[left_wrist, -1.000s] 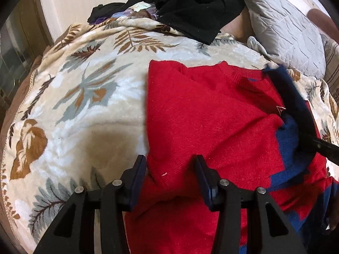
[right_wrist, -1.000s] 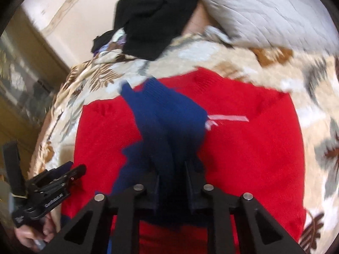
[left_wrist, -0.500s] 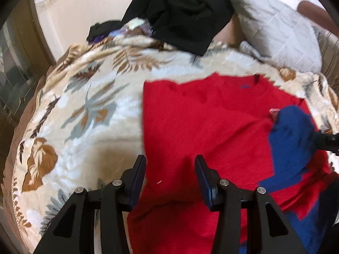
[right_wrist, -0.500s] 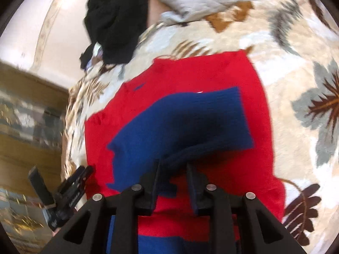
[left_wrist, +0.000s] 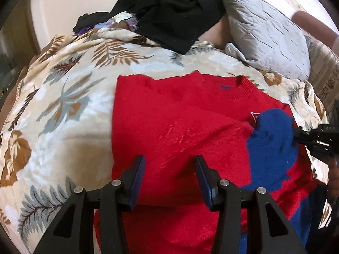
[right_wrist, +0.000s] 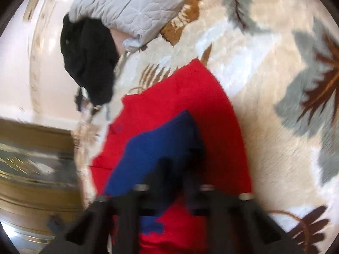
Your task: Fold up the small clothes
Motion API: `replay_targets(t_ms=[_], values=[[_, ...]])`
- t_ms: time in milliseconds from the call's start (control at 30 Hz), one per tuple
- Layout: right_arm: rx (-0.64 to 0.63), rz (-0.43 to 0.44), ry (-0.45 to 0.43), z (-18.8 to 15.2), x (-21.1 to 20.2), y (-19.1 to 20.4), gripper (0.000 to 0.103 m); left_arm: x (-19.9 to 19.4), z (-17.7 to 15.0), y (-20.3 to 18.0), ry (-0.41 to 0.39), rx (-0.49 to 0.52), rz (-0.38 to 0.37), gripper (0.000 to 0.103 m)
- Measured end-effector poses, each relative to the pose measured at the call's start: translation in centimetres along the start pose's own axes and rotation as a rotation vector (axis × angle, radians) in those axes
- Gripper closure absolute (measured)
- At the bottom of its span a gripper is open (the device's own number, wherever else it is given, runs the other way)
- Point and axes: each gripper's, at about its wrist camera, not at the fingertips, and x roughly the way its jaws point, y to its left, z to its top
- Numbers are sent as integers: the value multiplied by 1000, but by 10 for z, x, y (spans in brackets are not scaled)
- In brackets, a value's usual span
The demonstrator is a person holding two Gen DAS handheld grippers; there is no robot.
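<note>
A red sweater (left_wrist: 180,127) with a blue sleeve (left_wrist: 273,148) is spread flat on a bed covered by a cream blanket with a leaf pattern (left_wrist: 70,105). The sweater lies toward the middle of the bed, its collar turned toward the head end, where a grey quilted pillow (left_wrist: 269,31) and a heap of black clothes (left_wrist: 175,10) are seen. The black clothes rest on the blanket just beside the pillow, well apart from the sweater.

The left hand-held gripper (left_wrist: 169,180) is held over the lower part of the red body of the sweater. Its two fingers are spread wide, and nothing is gripped between them; red cloth is seen in the gap.

The right hand-held gripper (right_wrist: 175,169) is seen in the right wrist view in strong blur. Its fingers are drawn close together on the blue sleeve (right_wrist: 161,148), which is folded across the red body (right_wrist: 190,97) of the sweater. In the left wrist view the same gripper (left_wrist: 296,137) is seen at the right edge, with its tips at the edge of the blue cloth. Whether the sleeve is pressed fully flat against the sweater cannot be told.
</note>
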Motion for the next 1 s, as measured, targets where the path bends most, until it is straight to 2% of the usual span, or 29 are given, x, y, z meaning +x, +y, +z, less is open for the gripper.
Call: replay_targets(t_ms=[133,167,267,367,533,567,633,733,767,867,933,1000], values=[[-116,-14,-135,-4,-34,23,97,-5,1,0,-31,-3,5,54],[-124,-15,-143,-4,-38,24,97,-7,1,-2,-40,1,4,54],[-136,-71,-122,-7,-37,18,97,-8,3,-5,-51,18,10,54],[-85,-116,-74,-4,-31,-2,97,1,2,-10,-7,36,29,54],[-85,-137,-120,0,-56,-13,97,7,0,-11,19,46,57,54],[-68,-104,-106,3,-56,-17,97,7,-1,-11,19,46,58,54],[-15,19,-47,9,-52,-25,94,10,-1,-13,25,54,67,54],[-13,73,-51,14,-50,-22,90,12,-1,-16,30,57,73,54],[-21,71,-57,15,-50,-20,80,11,-1,-17,29,56,65,54],[-13,87,-83,20,-46,-15,27,9,0,-20,15,56,39,54],[-23,82,-86,25,-39,-14,27,7,0,-23,7,63,26,54],[-41,69,-52,31,-25,-13,29,8,0,-25,7,73,24,54]])
